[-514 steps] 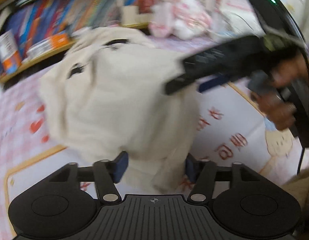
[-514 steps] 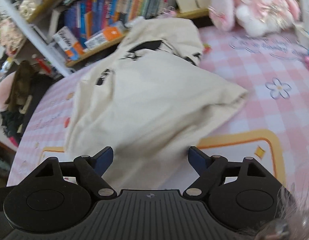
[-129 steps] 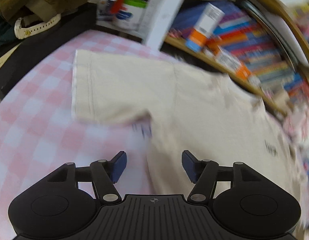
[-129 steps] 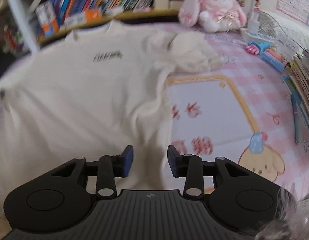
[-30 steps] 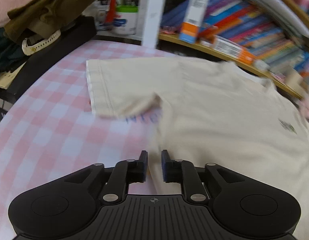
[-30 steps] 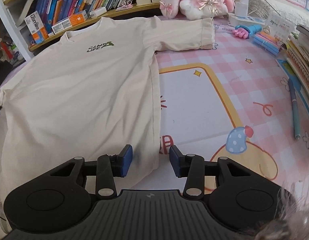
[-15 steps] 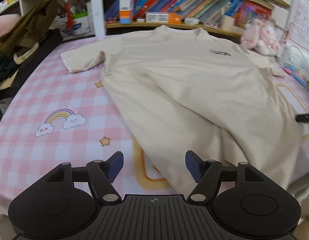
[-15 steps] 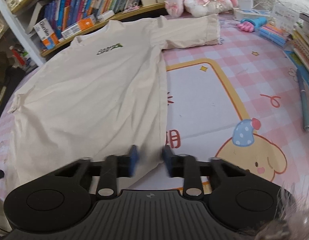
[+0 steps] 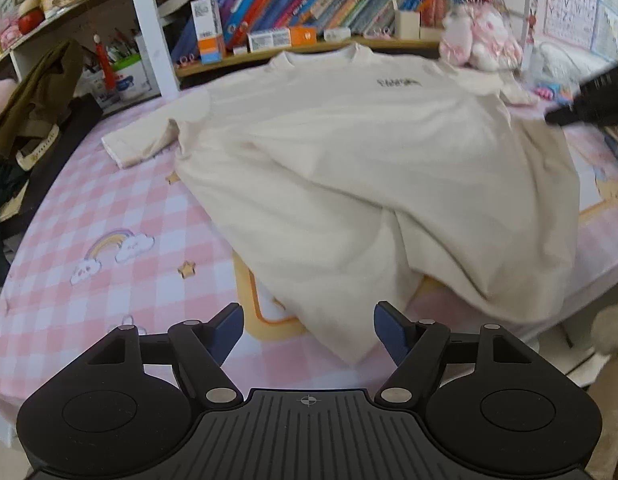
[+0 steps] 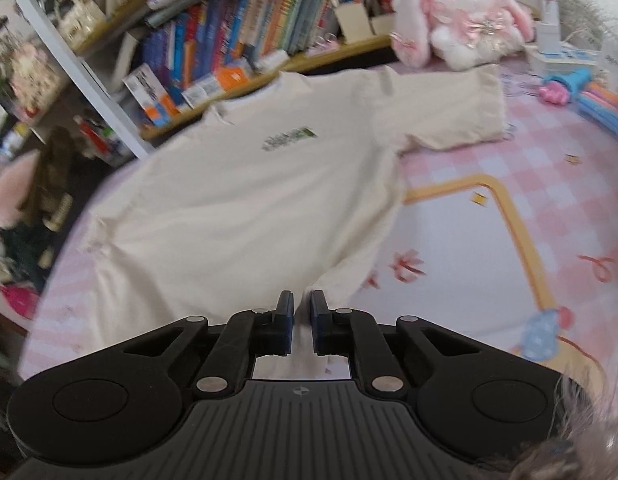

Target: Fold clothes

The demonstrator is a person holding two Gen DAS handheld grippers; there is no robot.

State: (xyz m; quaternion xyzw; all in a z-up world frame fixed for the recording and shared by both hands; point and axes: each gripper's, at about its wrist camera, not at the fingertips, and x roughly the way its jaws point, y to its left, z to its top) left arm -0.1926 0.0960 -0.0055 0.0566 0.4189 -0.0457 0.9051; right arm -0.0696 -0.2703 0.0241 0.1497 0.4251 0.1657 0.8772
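A cream short-sleeved T-shirt (image 9: 349, 168) with a small dark chest print lies spread face up on the pink checked table mat (image 9: 121, 216). Its lower hem is bunched and hangs toward the table's near edge. My left gripper (image 9: 309, 330) is open just short of the hem's near left corner, with nothing between its fingers. In the right wrist view the same T-shirt (image 10: 245, 208) stretches away from me, and my right gripper (image 10: 302, 308) is shut on its lower right hem corner, which is lifted off the mat. The right gripper's dark body (image 9: 593, 100) shows at the left view's right edge.
A bookshelf (image 9: 309, 8) packed with books runs along the back. A pink plush rabbit (image 10: 465, 12) sits at the back right, with pens and toys (image 10: 589, 96) beside it. Dark clothes (image 9: 33, 96) are piled off the table's left side. The mat's cartoon panel (image 10: 469, 256) lies to the shirt's right.
My right gripper has closed on the shirt's lower right hem corner and lifted it. My left gripper stays open and has pulled back slightly toward the near hem.
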